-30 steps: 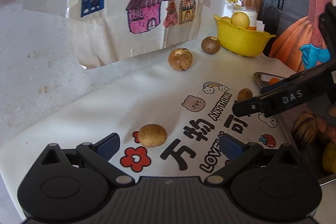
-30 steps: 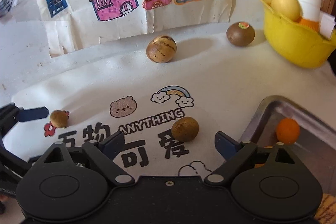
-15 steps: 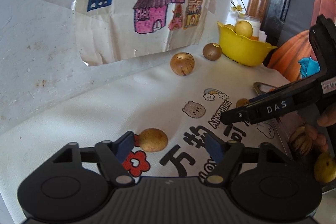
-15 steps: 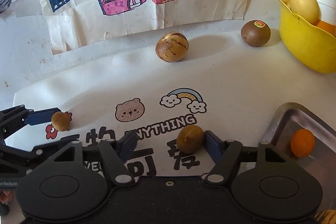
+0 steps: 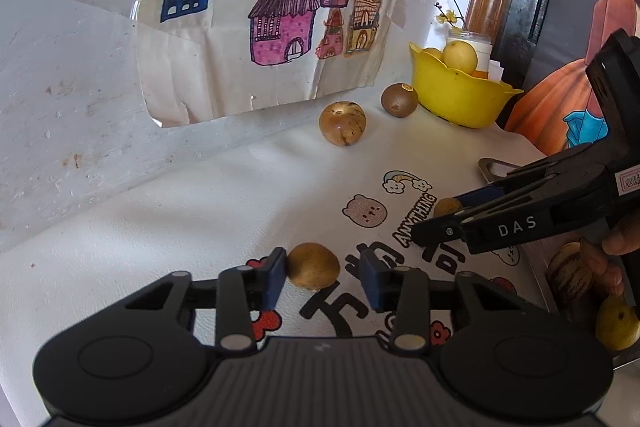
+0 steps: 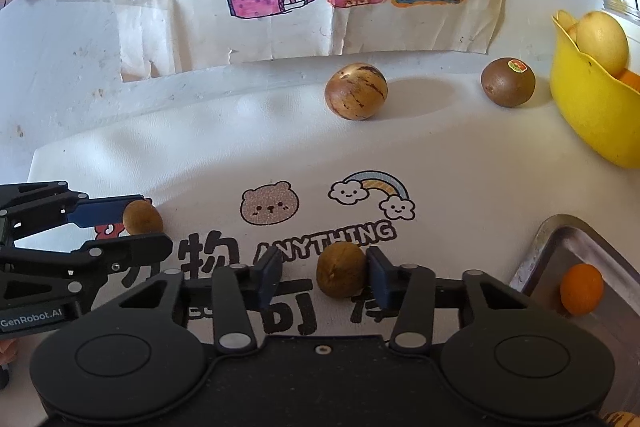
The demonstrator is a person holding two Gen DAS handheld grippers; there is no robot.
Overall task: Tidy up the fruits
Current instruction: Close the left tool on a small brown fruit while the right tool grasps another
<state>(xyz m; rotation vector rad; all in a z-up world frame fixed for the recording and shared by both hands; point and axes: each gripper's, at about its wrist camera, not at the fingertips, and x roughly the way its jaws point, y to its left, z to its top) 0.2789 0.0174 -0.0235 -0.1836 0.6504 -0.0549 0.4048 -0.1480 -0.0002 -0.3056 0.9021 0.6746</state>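
Both grippers are down on the counter (image 6: 460, 163) at once, each straddling its own small brown fruit. The left gripper (image 5: 322, 277) sits partly open around the left brown fruit (image 5: 313, 265): its left pad touches the skin, while the right pad stands off with a clear gap. The right gripper (image 6: 323, 277) mirrors that around the right brown fruit (image 6: 341, 269), right pad against it and left pad well short. So neither has a hold yet; each fruit lies off-centre between the jaws, and I'd guess closing will nudge it sideways. The metal tray (image 6: 560, 239), holding a small orange (image 6: 581, 289), lies just right of the right gripper, so that arm is nearer.
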